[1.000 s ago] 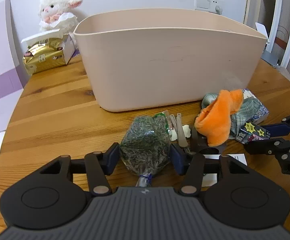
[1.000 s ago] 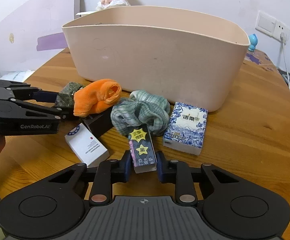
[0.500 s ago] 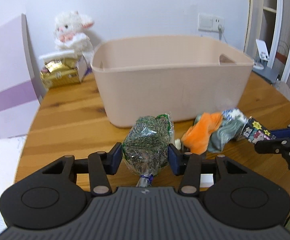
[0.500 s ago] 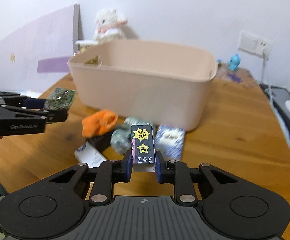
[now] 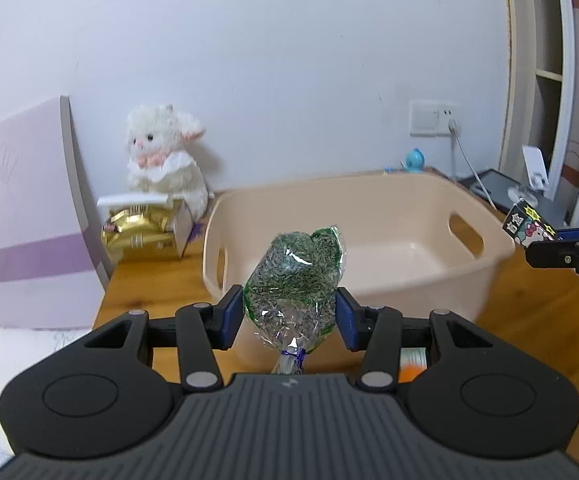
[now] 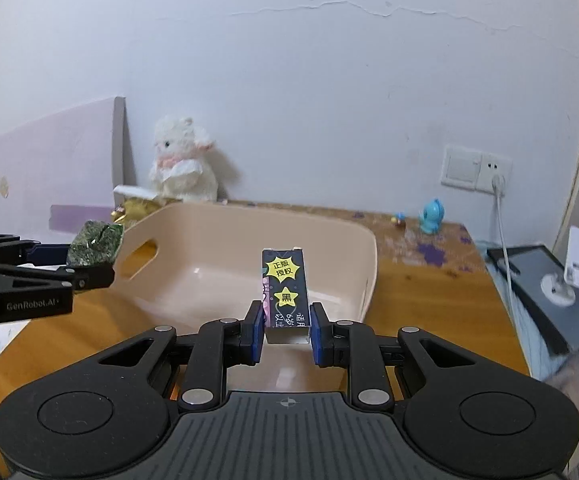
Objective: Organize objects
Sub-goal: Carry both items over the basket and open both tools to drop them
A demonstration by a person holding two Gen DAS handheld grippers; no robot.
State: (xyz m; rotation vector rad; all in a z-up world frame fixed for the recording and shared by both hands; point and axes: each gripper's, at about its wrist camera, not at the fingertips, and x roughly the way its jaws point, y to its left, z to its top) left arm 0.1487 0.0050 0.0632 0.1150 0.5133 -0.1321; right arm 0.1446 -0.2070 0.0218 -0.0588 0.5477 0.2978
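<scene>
Beige plastic bin (image 5: 389, 240) stands on the wooden worktop (image 5: 145, 292), its inside bare, with oval handle cut-outs in its end walls. Left claw (image 5: 289, 314), seen from its own wrist camera, is closed on a clear bag of green-grey seeds (image 5: 295, 280); the blue pads (image 5: 231, 314) press the bag's two sides, and its tied neck points back toward the camera. The bag is held off the worktop in front of the bin's near rim, at 12 o'clock from the claw. Right claw (image 6: 285, 330) is clamped on a small black box (image 6: 285, 290) bearing yellow star labels; the box stands upright between the blue pads, raised before the bin (image 6: 217, 256), with its open end toward the camera. In the right wrist view the left claw (image 6: 89, 264) enters at 9 o'clock, the bag (image 6: 95, 242) just beside the bin's left handle; in the left wrist view the right claw (image 5: 537, 240) enters at 3 o'clock with the box (image 5: 525, 224) near the bin's right end. Beyond the bin, at 11 o'clock against the wall, sits a white plush lamb (image 5: 165, 156) behind a gold packet (image 5: 141, 234). A wall socket (image 6: 475, 170) and a small blue figure (image 6: 431, 222) lie at 2 o'clock in the right wrist view.
</scene>
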